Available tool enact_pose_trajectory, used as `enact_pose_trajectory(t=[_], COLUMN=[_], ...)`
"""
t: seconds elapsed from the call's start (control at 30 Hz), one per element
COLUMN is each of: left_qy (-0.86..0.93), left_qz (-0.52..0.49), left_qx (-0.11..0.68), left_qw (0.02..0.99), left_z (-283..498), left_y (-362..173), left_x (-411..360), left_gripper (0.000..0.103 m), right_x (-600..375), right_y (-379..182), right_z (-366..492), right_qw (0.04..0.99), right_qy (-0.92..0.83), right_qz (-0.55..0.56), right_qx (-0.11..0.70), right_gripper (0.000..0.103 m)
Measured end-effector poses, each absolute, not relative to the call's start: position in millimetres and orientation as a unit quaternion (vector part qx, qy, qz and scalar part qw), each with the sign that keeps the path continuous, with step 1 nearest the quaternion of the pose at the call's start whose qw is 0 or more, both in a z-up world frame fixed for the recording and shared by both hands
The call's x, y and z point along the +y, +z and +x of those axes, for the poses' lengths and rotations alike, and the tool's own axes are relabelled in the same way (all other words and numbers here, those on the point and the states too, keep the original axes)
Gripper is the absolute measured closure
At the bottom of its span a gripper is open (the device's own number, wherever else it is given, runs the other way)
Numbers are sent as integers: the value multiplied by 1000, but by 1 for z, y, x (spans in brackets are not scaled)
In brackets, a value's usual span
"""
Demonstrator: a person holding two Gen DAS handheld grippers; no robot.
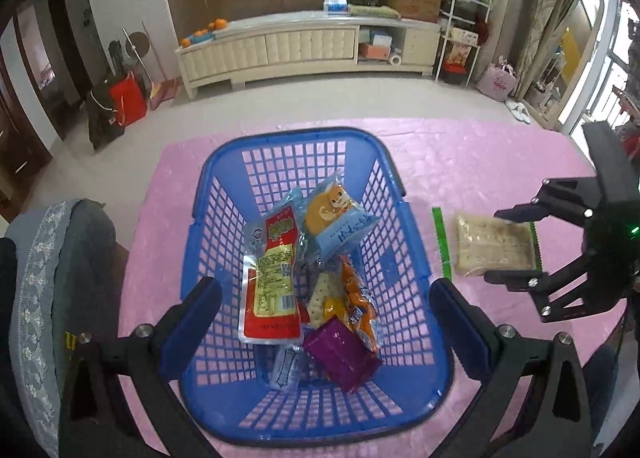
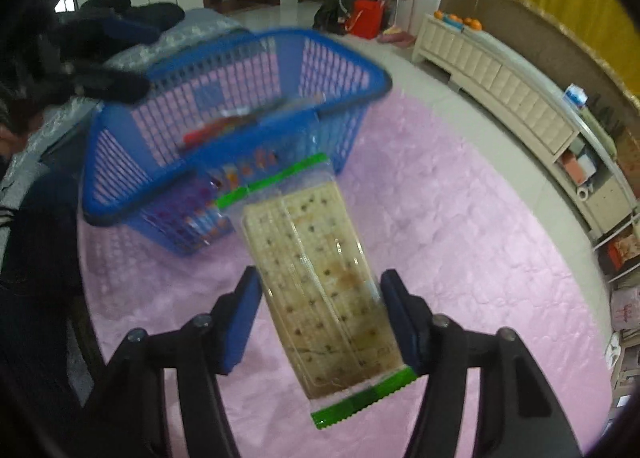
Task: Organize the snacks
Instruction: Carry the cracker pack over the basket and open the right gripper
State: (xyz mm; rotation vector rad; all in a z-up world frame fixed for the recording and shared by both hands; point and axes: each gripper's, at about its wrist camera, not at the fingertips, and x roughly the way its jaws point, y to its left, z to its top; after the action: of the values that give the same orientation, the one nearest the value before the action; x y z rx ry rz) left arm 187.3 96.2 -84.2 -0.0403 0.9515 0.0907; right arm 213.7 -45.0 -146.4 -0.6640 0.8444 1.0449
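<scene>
A blue plastic basket (image 1: 224, 161) stands on the pink table cover and holds several snack packs, among them a red pack (image 1: 272, 282), a light blue pack (image 1: 340, 221) and a purple pack (image 1: 340, 354). My left gripper (image 1: 326, 318) is open and empty, hovering over the basket. A clear cracker pack with green ends (image 2: 320, 278) lies between the fingers of my right gripper (image 2: 320, 314), which is shut on it. In the left wrist view the cracker pack (image 1: 492, 248) and the right gripper (image 1: 500, 246) are just right of the basket (image 2: 236, 69).
The pink cover (image 1: 460, 161) spans the table to its far edge. A grey padded seat (image 1: 52, 278) is at the left. Beyond the table lie a tiled floor, a low cream cabinet (image 1: 304, 49), bags and shelving.
</scene>
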Motion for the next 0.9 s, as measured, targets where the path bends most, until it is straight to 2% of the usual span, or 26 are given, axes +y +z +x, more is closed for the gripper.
enact_pose_trajectory(t=[0.4,0.9], left_qy=[41,63], left_qz=[-18,-36], left_qx=[419,430], left_qw=[907,900], left_z=[142,132], left_y=[-46,-68], left_x=[122,175], left_gripper=[0,0], right_x=[-24,57], right_y=[-74,-81], right_z=[178,165], right_qw=[754,740], right_qy=[468,461], right_qz=[-306,-345], right_qx=[344,347], right_gripper=[38,38])
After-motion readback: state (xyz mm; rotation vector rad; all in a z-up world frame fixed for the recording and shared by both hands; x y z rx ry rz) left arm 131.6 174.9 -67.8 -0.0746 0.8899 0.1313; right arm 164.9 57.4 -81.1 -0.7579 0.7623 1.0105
